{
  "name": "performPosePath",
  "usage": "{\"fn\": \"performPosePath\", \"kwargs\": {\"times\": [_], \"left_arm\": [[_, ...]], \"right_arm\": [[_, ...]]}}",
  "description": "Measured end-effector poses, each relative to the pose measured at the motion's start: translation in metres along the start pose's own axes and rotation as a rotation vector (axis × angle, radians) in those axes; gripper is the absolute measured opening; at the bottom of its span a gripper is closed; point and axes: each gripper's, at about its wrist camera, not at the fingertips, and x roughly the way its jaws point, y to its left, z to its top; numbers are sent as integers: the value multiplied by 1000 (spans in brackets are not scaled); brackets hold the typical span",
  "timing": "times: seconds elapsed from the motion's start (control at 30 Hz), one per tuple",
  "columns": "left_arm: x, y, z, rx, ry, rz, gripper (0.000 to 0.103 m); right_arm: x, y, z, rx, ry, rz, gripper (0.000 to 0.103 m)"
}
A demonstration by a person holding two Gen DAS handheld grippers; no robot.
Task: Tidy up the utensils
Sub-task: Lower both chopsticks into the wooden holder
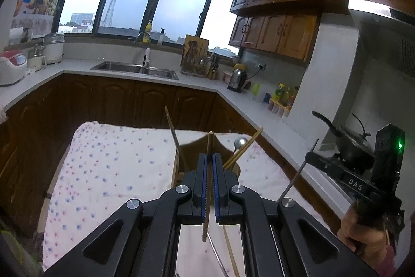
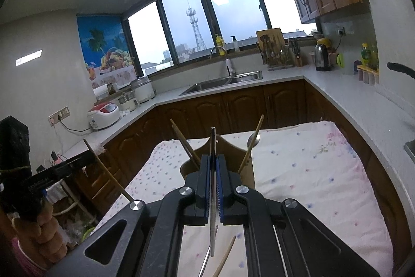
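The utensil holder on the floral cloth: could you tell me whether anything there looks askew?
Yes. In the wooden holder, the chopsticks lean outward in opposite directions rather than standing upright, and two loose utensils lie on the cloth nearby.

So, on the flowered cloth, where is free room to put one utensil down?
The flowered cloth is bare on the whole stretch left of the wooden holder, up to its far edge. Right of the holder, a strip toward the counter is also bare. It is crowded at the near edge, where a loose chopstick lies under both tools.
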Motion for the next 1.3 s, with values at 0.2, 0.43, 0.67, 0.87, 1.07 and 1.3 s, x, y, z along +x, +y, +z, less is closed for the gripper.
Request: {"fn": "performPosePath", "kwargs": {"times": [0.2,0.43,0.67,0.87,1.07,1.3], "left_arm": [[8,1,15,10,-29,-2,2],[24,7,34,19,-59,-7,2],[42,13,51,33,-88,-8,2],[62,17,63,40,-108,-5,2],[94,21,74,43,-110,2,2],[144,40,68,-12,-91,14,1]], "right_arm": [[8,-7,14,2,-18,-2,5],[20,-11,33,-2,-43,-9,5],[35,-15,57,-14,-78,-17,5],[53,-21,78,-16,-113,-30,5],[77,-29,85,-26,-115,-46,5],[103,-36,69,-28,-98,-63,5]]}}
